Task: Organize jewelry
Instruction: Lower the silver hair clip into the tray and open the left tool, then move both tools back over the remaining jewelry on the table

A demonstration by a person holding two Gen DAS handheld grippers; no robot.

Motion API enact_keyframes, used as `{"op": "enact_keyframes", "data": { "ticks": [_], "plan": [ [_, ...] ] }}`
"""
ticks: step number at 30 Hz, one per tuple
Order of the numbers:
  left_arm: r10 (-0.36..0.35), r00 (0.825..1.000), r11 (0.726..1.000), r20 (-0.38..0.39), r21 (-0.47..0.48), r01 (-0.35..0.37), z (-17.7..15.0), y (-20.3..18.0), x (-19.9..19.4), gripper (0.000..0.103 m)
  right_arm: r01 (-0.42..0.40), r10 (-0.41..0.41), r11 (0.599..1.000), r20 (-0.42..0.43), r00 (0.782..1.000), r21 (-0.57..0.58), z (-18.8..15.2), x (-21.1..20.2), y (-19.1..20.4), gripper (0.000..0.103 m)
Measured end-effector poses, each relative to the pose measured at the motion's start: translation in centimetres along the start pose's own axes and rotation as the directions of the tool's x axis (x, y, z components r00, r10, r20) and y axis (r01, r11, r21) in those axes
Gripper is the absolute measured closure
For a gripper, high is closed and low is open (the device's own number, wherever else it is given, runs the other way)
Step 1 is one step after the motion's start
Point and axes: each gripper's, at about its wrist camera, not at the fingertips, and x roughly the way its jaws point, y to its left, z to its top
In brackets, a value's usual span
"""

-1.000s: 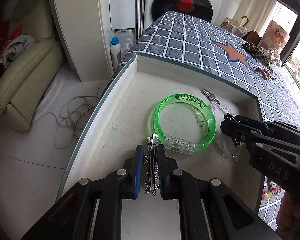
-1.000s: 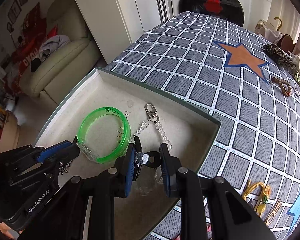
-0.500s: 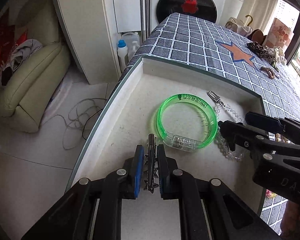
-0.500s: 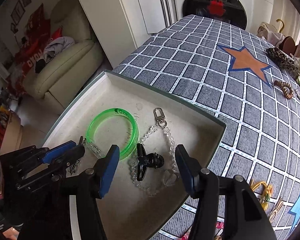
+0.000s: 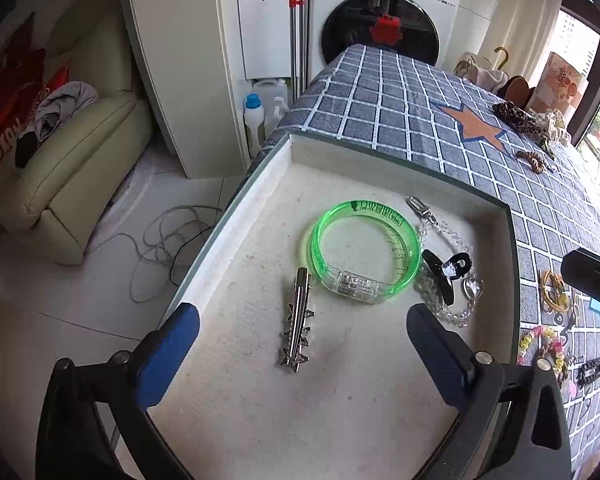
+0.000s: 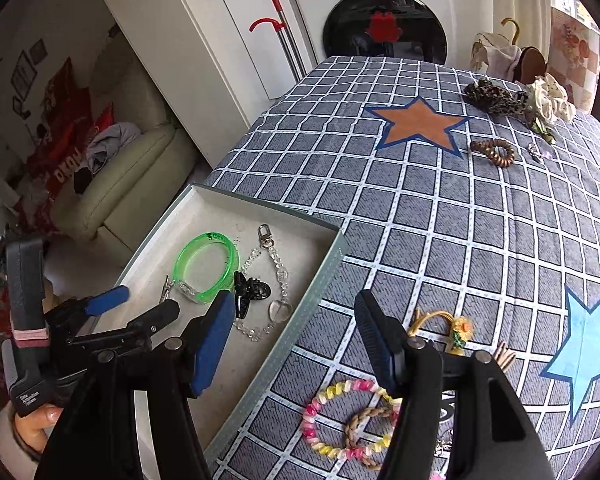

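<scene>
A shallow white tray point(image 5: 400, 162) sits at the corner of a checked cloth. On its floor lie a green bangle point(image 5: 366, 250), a clear bead chain point(image 5: 456, 240), a black claw clip point(image 5: 444, 274) and a silver spiked hair clip point(image 5: 298, 316). My left gripper point(image 5: 302, 318) hovers over the tray with its jaws opening wide. The silver clip lies loose between them, touched by neither pad. My right gripper point(image 6: 295, 304) hangs above the tray's right wall point(image 6: 320, 276), its jaws opening with nothing between them. The claw clip point(image 6: 252, 290) rests on the chain, left of it.
Loose on the cloth are a pastel spiral tie point(image 6: 340, 420), a yellow flower tie point(image 6: 452, 324), a brown spiral tie point(image 6: 494, 152) and a leopard scrunchie point(image 6: 496, 98). A washing machine point(image 6: 384, 28) stands behind. A sofa point(image 5: 72, 168) and a cable point(image 5: 168, 240) lie left, below the table.
The left gripper opened and let go of the silver clip, which now lies on the tray. The right gripper released the black claw clip, then drew back up and to the right.
</scene>
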Motion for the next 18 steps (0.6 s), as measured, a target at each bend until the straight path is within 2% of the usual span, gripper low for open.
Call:
{"op": "enact_keyframes", "data": {
  "ticks": [2, 7, 12, 18],
  "plan": [
    [-0.002, 1.0, 1.0, 0.002, 0.013, 0.002, 0.1, -0.2, -0.4, 0.0, 0.007, -0.007, 1.0, 0.009, 1.0, 0.024, -0.6, -1.1, -1.3, 0.036],
    [-0.006, 1.0, 1.0, 0.023, 0.019, 0.006, -0.2, -0.8, -1.7, 0.0, 0.017, -0.02, 0.996, 0.032, 0.999, 0.093, -2.3, -3.9, -4.6, 0.023],
    [-0.051, 0.998, 0.996, 0.039, 0.074, 0.048, -0.9, -3.1, -3.7, 0.0, 0.041, -0.046, 0.986, 0.029, 0.998, 0.162, -4.4, -6.1, -7.9, 0.023],
    [-0.129, 0.99, 0.978, 0.05, 0.172, 0.118, -2.0, -8.1, -6.1, 0.0, 0.108, -0.113, 0.973, 0.014, 0.994, 0.206, -7.6, -8.3, -11.0, 0.023]
  ]
}}
